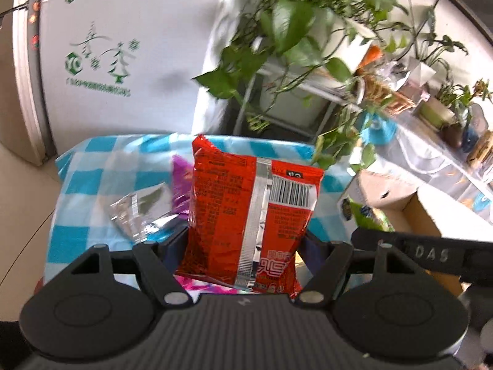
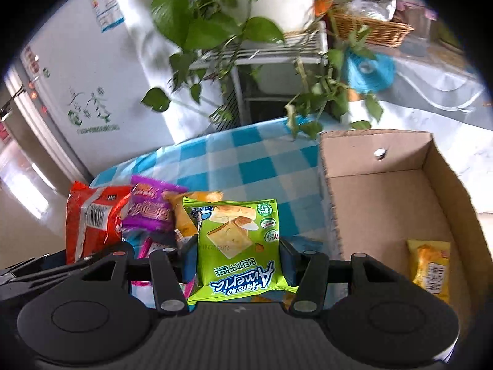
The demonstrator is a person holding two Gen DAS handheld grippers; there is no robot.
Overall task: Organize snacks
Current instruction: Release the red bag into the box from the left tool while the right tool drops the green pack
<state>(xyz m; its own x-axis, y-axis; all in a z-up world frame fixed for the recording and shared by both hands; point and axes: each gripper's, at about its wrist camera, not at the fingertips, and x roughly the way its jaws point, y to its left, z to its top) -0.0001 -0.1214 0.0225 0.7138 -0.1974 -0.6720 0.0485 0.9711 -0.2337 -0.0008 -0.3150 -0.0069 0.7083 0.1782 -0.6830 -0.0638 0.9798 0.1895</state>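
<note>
My left gripper (image 1: 243, 243) is shut on a red snack bag (image 1: 249, 212), held upright above the blue-checked table (image 1: 101, 154); the bag also shows at the left in the right wrist view (image 2: 92, 215). My right gripper (image 2: 237, 256) is shut on a green snack packet (image 2: 238, 246), held above the table just left of the cardboard box (image 2: 437, 166). A yellow packet (image 2: 429, 268) lies inside the box. A purple packet (image 2: 151, 209) and an orange packet (image 2: 185, 212) lie on the table behind the green one. A silver packet (image 1: 141, 212) lies left of the red bag.
A white fridge (image 1: 123, 46) stands behind the table. A leafy plant on a white rack (image 2: 222, 24) hangs over the table's far edge. A wicker basket (image 2: 369, 27) and a blue object (image 2: 366, 71) sit on the counter to the right.
</note>
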